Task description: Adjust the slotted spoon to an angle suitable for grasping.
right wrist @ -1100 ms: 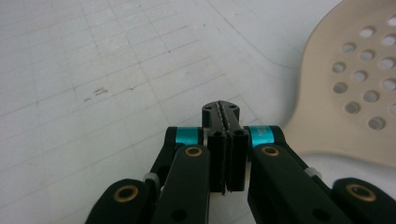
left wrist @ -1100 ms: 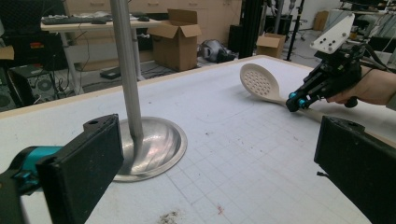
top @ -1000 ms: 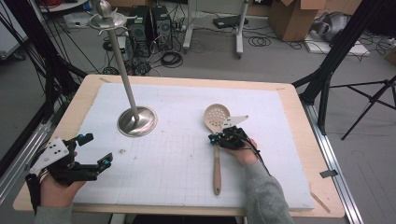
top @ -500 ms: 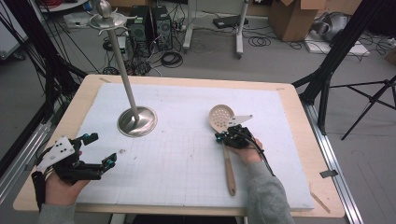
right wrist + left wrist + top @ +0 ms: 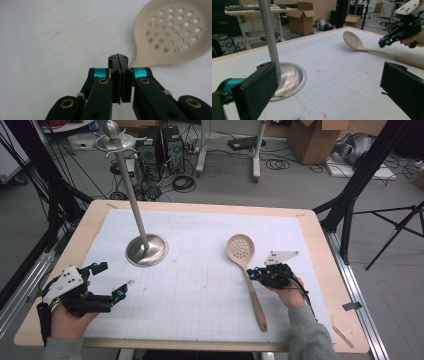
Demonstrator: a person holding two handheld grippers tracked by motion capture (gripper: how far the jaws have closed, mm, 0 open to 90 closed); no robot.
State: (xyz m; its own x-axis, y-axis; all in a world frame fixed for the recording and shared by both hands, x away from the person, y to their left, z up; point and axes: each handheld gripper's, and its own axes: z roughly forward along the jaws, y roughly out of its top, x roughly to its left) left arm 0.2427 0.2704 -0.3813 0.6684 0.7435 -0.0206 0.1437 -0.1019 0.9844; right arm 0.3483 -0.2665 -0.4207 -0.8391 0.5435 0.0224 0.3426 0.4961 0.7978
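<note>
- Surface (image 5: pixel 320 235): wood-rimmed board w/ a white gridded mat on top, carrying two things – a metal stand and a slotted spoon, well apart.
- Stand (image 5: pixel 146 249): round metal base on the mat's left half, thin pole rising upright to hooks at the top (image 5: pixel 114 140). Nothing hangs from them, so the likely goal, spoon onto a hook, isn't done.
- Slotted spoon (image 5: pixel 241 249): beige, perforated bowl pointing away from the person, long handle running back toward the near edge on the right half. From above it looks to lie flat, or nearly so, on the mat; whether any part is lifted can't be told.
- Right tongs (image 5: pixel 255 272): just beside the handle's upper part, near the neck. In the right gripper view the jaws are clenched pad to pad w/ nothing seen between; spoon bowl (image 5: pixel 172 35) sits ahead and off to one side. So no hold on the spoon at this moment.
- Left tongs (image 5: pixel 112 292): near the front-left corner, released, jaws wide apart, aimed across the mat toward the stand base (image 5: pixel 289 80); touching nothing.
- Progress, as a judgement: early stage. Left to do: get a real grip on the handle, lift, carry to the stand, hang it.
</note>
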